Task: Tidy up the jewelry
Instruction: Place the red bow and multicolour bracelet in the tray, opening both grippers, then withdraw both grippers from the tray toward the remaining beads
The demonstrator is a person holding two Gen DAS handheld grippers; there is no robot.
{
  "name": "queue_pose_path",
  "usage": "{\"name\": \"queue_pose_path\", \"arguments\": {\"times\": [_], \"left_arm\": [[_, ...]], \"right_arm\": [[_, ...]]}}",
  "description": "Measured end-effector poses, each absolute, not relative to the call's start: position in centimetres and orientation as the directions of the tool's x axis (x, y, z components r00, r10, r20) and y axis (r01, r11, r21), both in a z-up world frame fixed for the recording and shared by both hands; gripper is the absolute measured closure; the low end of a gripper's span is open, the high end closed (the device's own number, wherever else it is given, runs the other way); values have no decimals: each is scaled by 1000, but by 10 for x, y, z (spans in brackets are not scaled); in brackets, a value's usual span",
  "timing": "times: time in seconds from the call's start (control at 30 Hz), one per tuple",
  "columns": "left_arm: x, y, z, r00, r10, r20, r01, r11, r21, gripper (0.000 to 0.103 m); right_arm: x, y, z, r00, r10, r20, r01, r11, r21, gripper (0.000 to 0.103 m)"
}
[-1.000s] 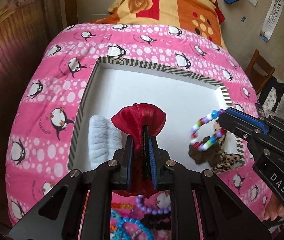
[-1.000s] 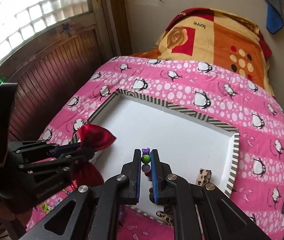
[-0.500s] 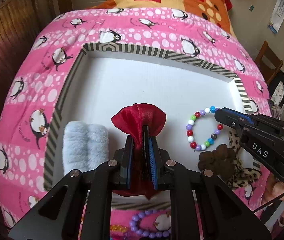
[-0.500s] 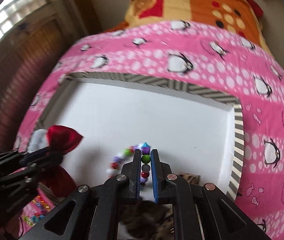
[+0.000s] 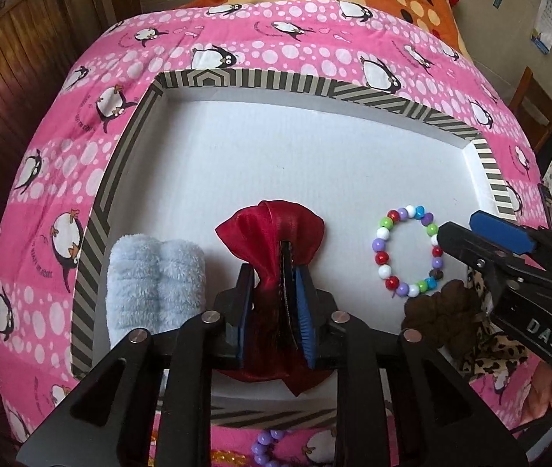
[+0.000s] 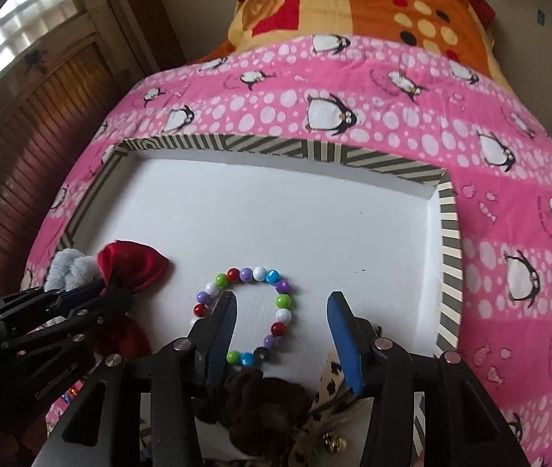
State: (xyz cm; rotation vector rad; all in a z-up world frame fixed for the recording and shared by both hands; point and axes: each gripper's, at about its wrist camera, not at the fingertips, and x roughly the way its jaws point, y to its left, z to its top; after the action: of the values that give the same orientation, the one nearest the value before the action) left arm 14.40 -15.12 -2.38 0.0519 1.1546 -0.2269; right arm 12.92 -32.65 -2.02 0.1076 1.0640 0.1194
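A white tray with a striped rim lies on the pink penguin blanket. A red satin bow rests on the tray floor between the fingers of my left gripper. Its jaws are opening and the pads no longer squeeze the bow. A bracelet of coloured beads lies flat on the tray. My right gripper hangs over it with jaws opening wide, its left finger above the ring's left side, holding nothing.
A pale blue fluffy scrunchie lies left of the bow. A brown scrunchie and a leopard-print hair tie sit in the tray's near right corner. Purple beads lie outside the tray. A wooden wall runs along the left.
Both grippers came down onto the tray. The right jaws parted and the bead bracelet now lies free on the tray floor. The left jaws widened around the red bow.
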Motion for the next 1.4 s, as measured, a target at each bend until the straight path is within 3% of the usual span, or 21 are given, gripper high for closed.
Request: {"name": "queue_pose_path", "arguments": {"times": [0.13,0.27,0.4,1.4], "left_arm": [[138,-148,-16,406,-138,-904,199,978,-61,75],[128,-141,-5,435,-142,-889,185,981,-66,56],[116,-136,9,471,-139,-871,179,982,-59,52],[3,-72,37,563,-58,-824,90,996,-8,51]], "right_arm": [[115,-326,-10,500,140,-854,-42,990,138,57],[104,-325,-2,514,138,-847,-29,989,144,57],[95,-317,7,527,142,-838,-36,989,145,57],[-9,-246,30,548,185,-816,-112,983,148,54]]}}
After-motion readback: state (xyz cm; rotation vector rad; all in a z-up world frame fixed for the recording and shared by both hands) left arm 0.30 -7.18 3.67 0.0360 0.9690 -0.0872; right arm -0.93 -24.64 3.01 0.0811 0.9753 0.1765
